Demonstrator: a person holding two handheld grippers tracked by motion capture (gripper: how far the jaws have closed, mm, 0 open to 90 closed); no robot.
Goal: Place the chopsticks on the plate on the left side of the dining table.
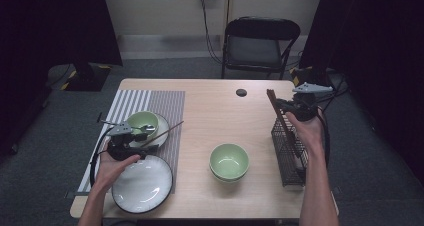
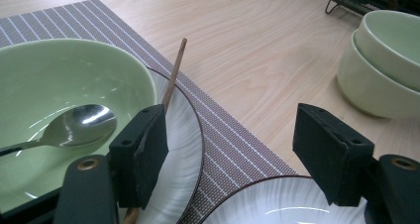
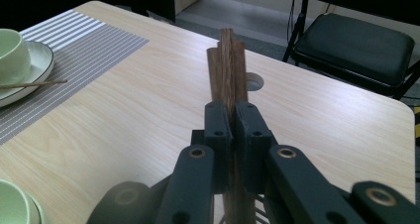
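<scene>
A green bowl (image 1: 141,120) with a spoon (image 2: 74,127) in it stands on a small white plate (image 1: 161,125) on the striped placemat (image 1: 165,103). One wooden chopstick (image 1: 169,131) lies across that plate's rim. My left gripper (image 1: 145,148) hovers open between the small plate and a large white plate (image 1: 142,183); the chopstick (image 2: 173,78) runs just past its left jaw, untouched. My right gripper (image 1: 282,105) is shut on a bundle of dark wooden chopsticks (image 3: 228,65), which stick up from the black wire rack (image 1: 287,156) at the table's right.
Two stacked green bowls (image 1: 229,161) sit in the middle front of the table. A cable hole (image 1: 241,92) lies near the far edge. A black folding chair (image 1: 260,41) stands behind the table. Bare wood stretches between the placemat and the rack.
</scene>
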